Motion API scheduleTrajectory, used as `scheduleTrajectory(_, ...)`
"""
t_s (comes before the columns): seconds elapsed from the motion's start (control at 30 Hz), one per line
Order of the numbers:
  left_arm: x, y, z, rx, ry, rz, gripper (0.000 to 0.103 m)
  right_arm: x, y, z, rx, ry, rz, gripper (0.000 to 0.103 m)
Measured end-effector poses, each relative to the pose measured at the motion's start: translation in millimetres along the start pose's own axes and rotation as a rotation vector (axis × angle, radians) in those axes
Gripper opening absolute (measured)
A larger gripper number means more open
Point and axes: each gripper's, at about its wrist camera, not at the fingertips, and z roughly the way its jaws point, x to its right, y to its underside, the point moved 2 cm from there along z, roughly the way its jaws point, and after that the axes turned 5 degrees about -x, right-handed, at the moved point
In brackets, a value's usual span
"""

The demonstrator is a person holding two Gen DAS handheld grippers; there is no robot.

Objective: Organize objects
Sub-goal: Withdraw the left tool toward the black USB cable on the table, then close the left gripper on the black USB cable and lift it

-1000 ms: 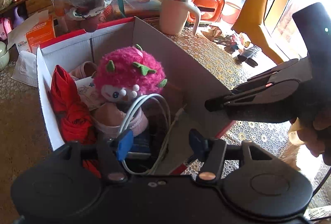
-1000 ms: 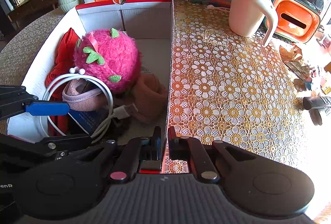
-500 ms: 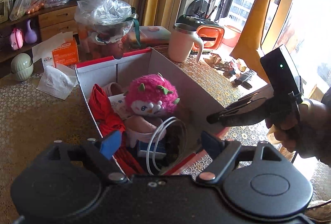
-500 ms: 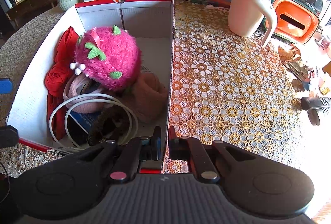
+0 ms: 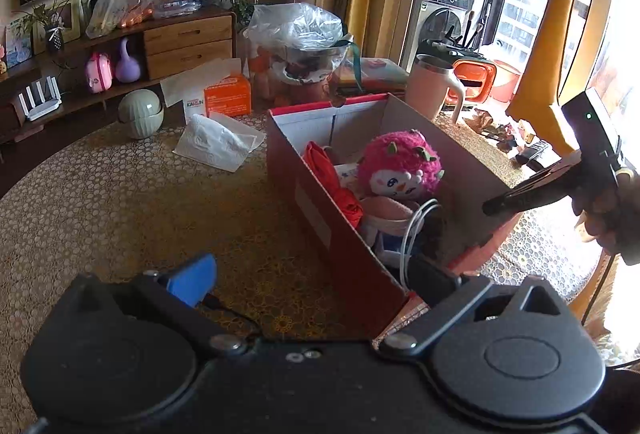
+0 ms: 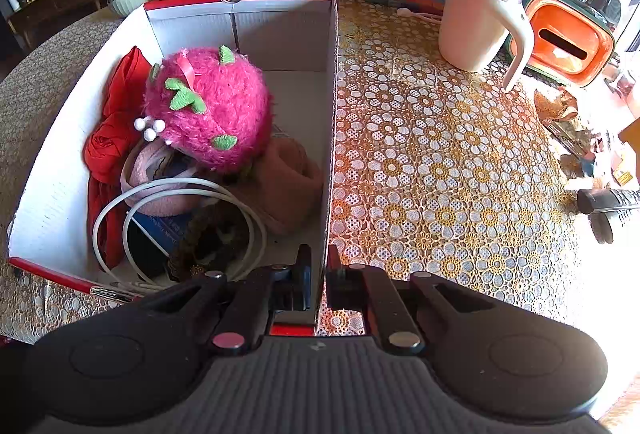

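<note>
My red and white cardboard box (image 6: pixel 280 29) sits in the middle of the desk (image 6: pixel 440 153), which has a gold flower lace cloth on it. A lot is already inside the box. There is a fluffy pink dragon-fruit plush toy (image 6: pixel 208 109), a red folded cloth (image 6: pixel 116 129) along the far side wall, a soft pink slipper (image 6: pixel 152 173), and a looped white cable (image 6: pixel 176 193) lying on top at the near end.

I think more is left to tidy. A white crumpled tissue (image 5: pixel 218 143) lies on the desk past the box, by an orange tissue carton (image 5: pixel 224 99). A tall pink mug with a handle (image 6: pixel 476 21) stands near the far edge, and small bits of clutter (image 6: pixel 576 137) lie by the right edge.

My left gripper (image 5: pixel 316 276) is over the near corner of the box, tipped partly down. Its fingers have just been opening and now stand wide apart with nothing between them, so the cable is let go.

My right gripper (image 6: pixel 318 274) points steeply down at the near end of the box. Its fingers are pinched tight on the thin side wall of the box, holding it steady.
</note>
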Motion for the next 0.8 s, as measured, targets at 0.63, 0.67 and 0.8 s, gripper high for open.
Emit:
scheduleTrajectory(0.63, -27.1, 84.5, 40.9, -0.1, -0.123, -0.014, 0.101, -2.7, -0.9, 1.2, -0.013, 0.026, -0.001, 0.007)
scheduleTrajectory(0.67, -28.4, 86.1, 42.5, -0.101, -0.123, -0.022, 0.099, -2.7, -0.9, 1.1, -0.014, 0.027, -0.001, 0.007)
scheduleTrajectory(0.8, -33.7, 88.5, 52.9, -0.13, -0.124, -0.03, 0.081, -3.2, -0.1, 1.9, -0.018, 0.029, -0.004, 0.007)
